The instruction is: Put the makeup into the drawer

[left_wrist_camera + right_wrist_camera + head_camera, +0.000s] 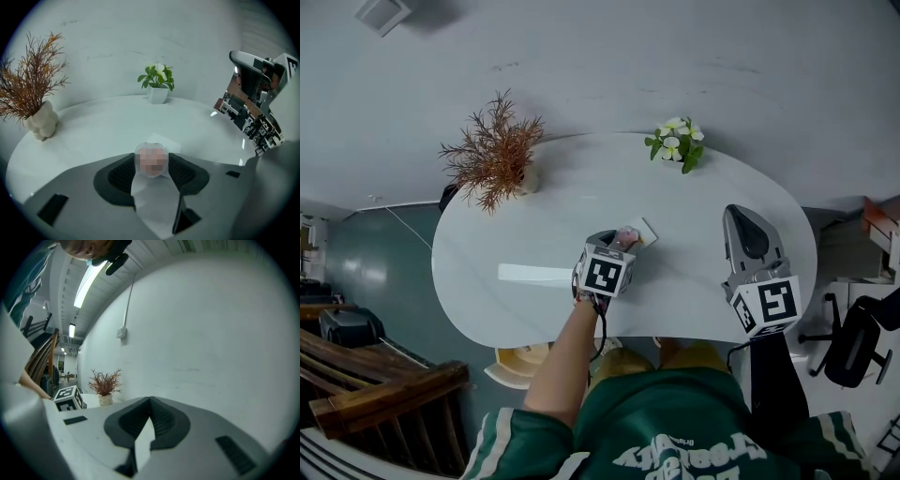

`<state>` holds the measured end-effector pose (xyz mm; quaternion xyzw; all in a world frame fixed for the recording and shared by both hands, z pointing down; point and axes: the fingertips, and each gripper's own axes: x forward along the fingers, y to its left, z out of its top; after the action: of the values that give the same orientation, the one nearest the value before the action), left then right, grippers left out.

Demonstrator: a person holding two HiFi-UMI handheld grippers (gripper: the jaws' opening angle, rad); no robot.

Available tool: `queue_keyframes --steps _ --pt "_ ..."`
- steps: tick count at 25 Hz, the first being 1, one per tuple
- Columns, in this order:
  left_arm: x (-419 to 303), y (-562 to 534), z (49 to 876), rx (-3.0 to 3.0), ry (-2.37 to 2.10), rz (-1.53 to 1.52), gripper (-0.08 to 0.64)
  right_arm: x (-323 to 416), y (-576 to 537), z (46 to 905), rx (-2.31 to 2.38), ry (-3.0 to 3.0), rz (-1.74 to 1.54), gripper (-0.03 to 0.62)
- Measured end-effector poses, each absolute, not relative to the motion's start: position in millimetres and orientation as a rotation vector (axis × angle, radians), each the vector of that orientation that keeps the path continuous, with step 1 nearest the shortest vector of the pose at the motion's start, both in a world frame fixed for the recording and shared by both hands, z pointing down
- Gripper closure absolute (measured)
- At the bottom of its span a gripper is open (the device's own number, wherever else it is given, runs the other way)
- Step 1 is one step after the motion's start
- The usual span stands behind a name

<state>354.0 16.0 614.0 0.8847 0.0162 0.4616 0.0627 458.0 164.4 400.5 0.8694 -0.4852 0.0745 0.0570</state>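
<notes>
My left gripper [622,242] points steeply down at the white oval table [511,248], a little nearer my edge than the far one and about midway along it. Its jaws are closed partway onto the makeup [151,160], a small pinkish piece with a rounded top that fills the gap between the two dark ribbed pads and touches both. The makeup rests on the tabletop, with a small white square card [646,228] just behind it on the far side. My right gripper [150,401] is held almost level over the table's right end, near my edge and well apart from the left one. Its pads meet at the tips with nothing between them. At the far left edge stands a dried reddish-brown plant [494,155] in a lumpy white vase. At the far edge, towards the right, is a small green plant with white flowers [677,142] in a white pot.
</notes>
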Motion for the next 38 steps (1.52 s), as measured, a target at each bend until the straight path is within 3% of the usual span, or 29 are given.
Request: queue_keyframes --steps 25,38 --pt "343 -17 342 3.165 -0.299 0.409 0.334 432 102 319 2.559 -1.647 -0.045 0.589" --pt "267 -62 328 3.117 -0.56 0.341 0.334 371 38 316 2.401 -1.851 -0.071 0.589"
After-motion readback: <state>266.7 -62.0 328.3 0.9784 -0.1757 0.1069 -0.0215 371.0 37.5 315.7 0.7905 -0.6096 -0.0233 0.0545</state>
